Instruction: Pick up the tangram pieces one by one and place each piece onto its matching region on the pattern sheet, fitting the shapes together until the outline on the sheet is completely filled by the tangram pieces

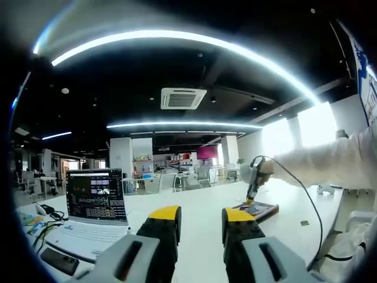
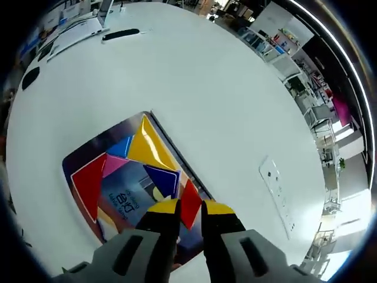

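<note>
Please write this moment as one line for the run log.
right tongs: shut on small red piece, over pattern sheet | left tongs: open, holding nothing, raised over table | laptop at left

Big office room with a dark ceiling [image 1: 118, 76], long curved lights [image 1: 177, 36] across the top, bright windows [image 1: 315, 124] at right, white counter [image 1: 200, 212] below.

Six tangram pieces [image 2: 151, 147] counted on one pattern sheet [image 2: 123, 197]. One laptop [image 1: 94, 212] on one white table [image 2: 224, 94]. Two grippers: left [image 1: 201, 219], right [image 2: 189, 207].
</note>
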The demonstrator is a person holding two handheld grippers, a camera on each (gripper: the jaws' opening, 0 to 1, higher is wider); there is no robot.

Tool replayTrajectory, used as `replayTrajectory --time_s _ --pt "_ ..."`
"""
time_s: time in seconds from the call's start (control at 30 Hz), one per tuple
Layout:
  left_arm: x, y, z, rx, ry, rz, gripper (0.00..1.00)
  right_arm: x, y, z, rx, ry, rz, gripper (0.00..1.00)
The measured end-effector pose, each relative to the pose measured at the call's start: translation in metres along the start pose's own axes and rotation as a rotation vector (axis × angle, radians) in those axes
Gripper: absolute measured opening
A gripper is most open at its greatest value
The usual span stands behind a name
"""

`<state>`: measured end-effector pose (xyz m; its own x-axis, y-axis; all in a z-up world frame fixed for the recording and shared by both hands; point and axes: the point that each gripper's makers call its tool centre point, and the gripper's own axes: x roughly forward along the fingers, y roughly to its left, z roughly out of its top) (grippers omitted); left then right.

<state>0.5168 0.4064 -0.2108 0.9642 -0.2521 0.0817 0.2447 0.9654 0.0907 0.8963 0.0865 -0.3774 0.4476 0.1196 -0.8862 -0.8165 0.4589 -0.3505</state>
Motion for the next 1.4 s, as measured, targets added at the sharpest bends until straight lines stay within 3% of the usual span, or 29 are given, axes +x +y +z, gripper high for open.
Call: replayTrajectory --time_s 0.2,0.57,1.4 --pt "0.001 -0.001 -0.001 0.003 0.005 -0.005 0.29 -0.002 0.007 0.007 -0.020 -0.027 -0.002 0.16" --pt "-0.003 0.002 0.000 -0.002 -0.001 0.003 0.29 0.003 0.013 0.003 -0.110 -0.002 -0.004 0.16" --pt "-0.004 0.003 0.001 -0.005 -0.006 0.006 0.29 0.004 0.008 0.001 -0.148 -0.017 -0.018 0.20"
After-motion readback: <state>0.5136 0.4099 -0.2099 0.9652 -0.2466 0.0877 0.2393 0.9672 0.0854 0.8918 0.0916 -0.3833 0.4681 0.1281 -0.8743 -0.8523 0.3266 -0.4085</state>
